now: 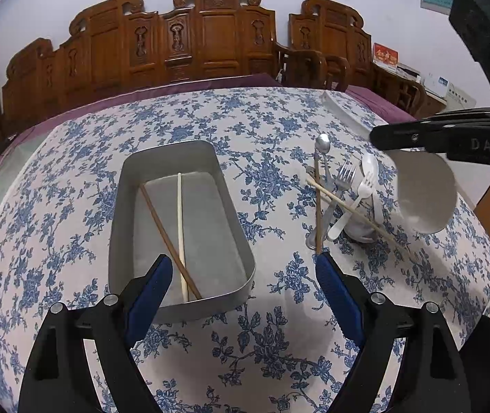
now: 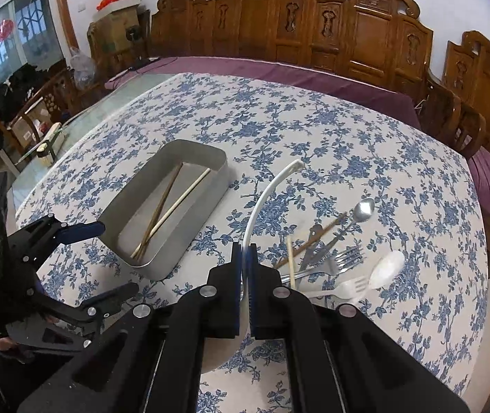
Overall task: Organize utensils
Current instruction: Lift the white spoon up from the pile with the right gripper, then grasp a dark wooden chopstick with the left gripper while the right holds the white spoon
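The right hand-held gripper (image 2: 245, 253) is clenched on a white bowl's (image 2: 262, 203) rim; the left wrist view alone shows the bowl's round underside, lifted off the worktop (image 1: 262, 344). The left hand-held gripper (image 1: 241, 261) is released, the metal tray (image 1: 183, 306) with two chopsticks (image 1: 166, 234) just ahead of it, the loose utensils (image 2: 331, 261) right of the clenched one.

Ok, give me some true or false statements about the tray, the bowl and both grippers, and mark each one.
1. The metal tray holds a brown chopstick and a pale chopstick. True.
2. The left gripper is clamped on a fork. False: its jaws stand open and empty.
3. The right gripper holds the white bowl by its rim. True.
4. The metal spoon lies in the tray. False: it lies on the tablecloth, outside the tray.
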Available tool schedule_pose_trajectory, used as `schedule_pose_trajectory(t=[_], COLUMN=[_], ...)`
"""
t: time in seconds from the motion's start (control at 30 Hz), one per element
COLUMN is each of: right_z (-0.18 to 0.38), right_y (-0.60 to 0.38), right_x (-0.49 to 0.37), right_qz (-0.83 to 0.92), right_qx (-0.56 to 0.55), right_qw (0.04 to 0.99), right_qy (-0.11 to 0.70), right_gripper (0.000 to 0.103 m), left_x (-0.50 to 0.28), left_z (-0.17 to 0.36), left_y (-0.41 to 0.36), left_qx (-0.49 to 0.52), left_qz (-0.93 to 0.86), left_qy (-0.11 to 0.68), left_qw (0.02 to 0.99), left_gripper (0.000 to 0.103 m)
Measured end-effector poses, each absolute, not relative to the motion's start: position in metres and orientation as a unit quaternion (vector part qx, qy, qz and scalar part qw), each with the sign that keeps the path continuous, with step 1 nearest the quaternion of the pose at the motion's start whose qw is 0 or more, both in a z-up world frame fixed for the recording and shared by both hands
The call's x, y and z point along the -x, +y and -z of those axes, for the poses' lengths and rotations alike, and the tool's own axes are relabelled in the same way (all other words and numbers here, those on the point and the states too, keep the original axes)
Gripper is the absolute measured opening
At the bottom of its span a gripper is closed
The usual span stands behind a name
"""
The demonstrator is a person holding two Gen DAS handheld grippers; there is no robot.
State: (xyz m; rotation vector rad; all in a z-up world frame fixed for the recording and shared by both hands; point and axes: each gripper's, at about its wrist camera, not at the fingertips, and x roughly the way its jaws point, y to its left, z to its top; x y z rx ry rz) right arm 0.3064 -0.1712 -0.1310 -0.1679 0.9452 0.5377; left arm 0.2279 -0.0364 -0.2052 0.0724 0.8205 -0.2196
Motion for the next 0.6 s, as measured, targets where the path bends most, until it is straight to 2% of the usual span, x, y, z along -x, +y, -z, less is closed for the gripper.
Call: schedule_pose_trajectory(t=[0.27, 0.53, 0.6], right_z=[0.149, 0.181, 0.185], right_y=[-0.203, -0.250, -0.256], right_x=[-0.292, -0.267, -0.263], right_qz=[-0.235, -0.216, -0.216], right_qx=[0.077, 0.042, 0.035], right_qw=[0.858, 0.860, 0.860], right_qy=[0.450, 0.461, 0.461], right_gripper=[0.004, 0.004, 0.004], left_x=[-0.229, -0.248, -0.259], left_z=[0.204, 0.213, 0.219], left_y=[-0.054, -0.088, -0.097], left_qx=[-0.045, -0.051, -0.049], left_qz=[0.120, 0.134, 0.139], left_qy=[0.402, 0.422, 0.436], left_qw=[0.907, 0.895, 0.888], left_gripper=[0.082, 0.064, 0.056])
